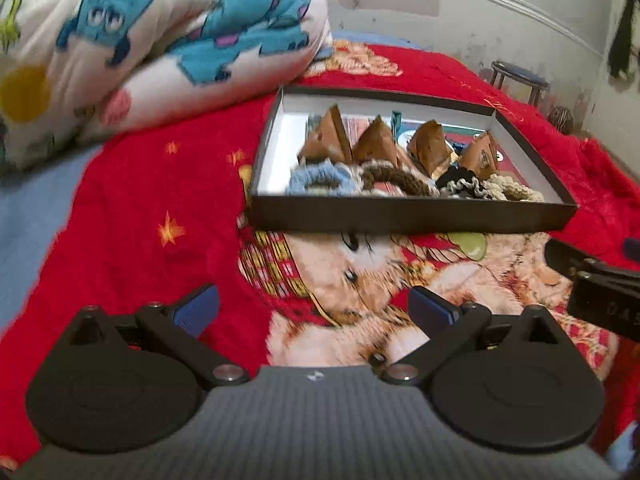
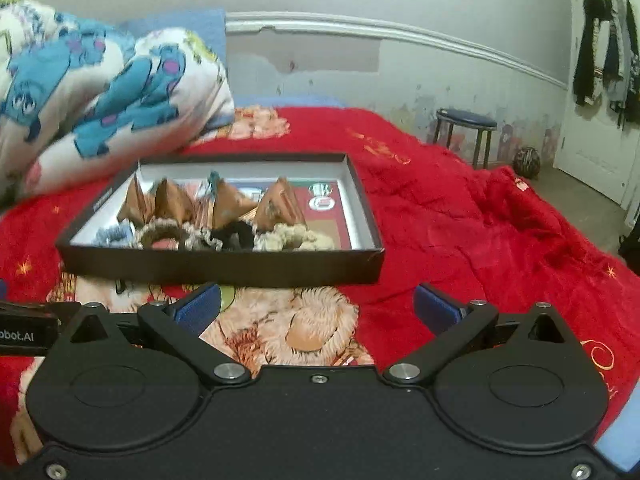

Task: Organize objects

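A shallow black box (image 1: 400, 216) (image 2: 224, 266) lies on the red bed blanket. Inside stand several brown triangular pouches (image 1: 376, 144) (image 2: 276, 204) in a row, with a row of scrunchies in front: a light blue one (image 1: 320, 182) (image 2: 114, 236), a brown one (image 1: 400, 178) (image 2: 162, 236), a black one (image 1: 460, 182) (image 2: 236, 236) and a cream one (image 1: 516, 192) (image 2: 294, 240). My left gripper (image 1: 316, 312) is open and empty, hovering short of the box's near wall. My right gripper (image 2: 316, 308) is open and empty, also just short of the box.
A rolled cartoon-print blanket (image 1: 140, 40) (image 2: 100, 92) lies behind the box at the left. A stool (image 2: 464, 128) and a ball of yarn (image 2: 526, 162) stand on the floor beyond the bed, near a white door (image 2: 600, 100). The right gripper's body shows in the left view's right edge (image 1: 596, 284).
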The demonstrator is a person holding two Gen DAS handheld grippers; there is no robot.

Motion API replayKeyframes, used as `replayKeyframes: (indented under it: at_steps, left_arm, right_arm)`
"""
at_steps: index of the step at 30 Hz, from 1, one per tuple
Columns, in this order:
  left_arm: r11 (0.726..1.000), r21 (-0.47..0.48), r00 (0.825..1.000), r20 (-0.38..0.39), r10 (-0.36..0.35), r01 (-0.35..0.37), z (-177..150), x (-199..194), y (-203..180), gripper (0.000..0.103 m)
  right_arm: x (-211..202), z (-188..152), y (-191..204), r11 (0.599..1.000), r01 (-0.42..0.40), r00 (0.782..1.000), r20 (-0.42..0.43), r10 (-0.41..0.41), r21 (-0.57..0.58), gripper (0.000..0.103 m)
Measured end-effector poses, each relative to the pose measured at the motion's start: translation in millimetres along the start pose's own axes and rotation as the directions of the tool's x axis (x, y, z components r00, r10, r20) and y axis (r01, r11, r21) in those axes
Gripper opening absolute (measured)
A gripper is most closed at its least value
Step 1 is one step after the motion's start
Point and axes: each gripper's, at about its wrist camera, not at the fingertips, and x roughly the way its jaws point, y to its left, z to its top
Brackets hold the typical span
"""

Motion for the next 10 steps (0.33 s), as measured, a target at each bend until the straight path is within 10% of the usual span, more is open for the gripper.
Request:
replayKeyframes:
  at_steps: [10]
  left_arm:
    - [1.0, -0.029, 0.999, -0.036, -0.011, 0.009, -7.3, 2.6, 1.1, 0.103]
  right_arm:
    - [8.6, -1.7, -3.1, 1.0, 0.008, 0.998, -0.055, -0.007, 0.017, 0.103]
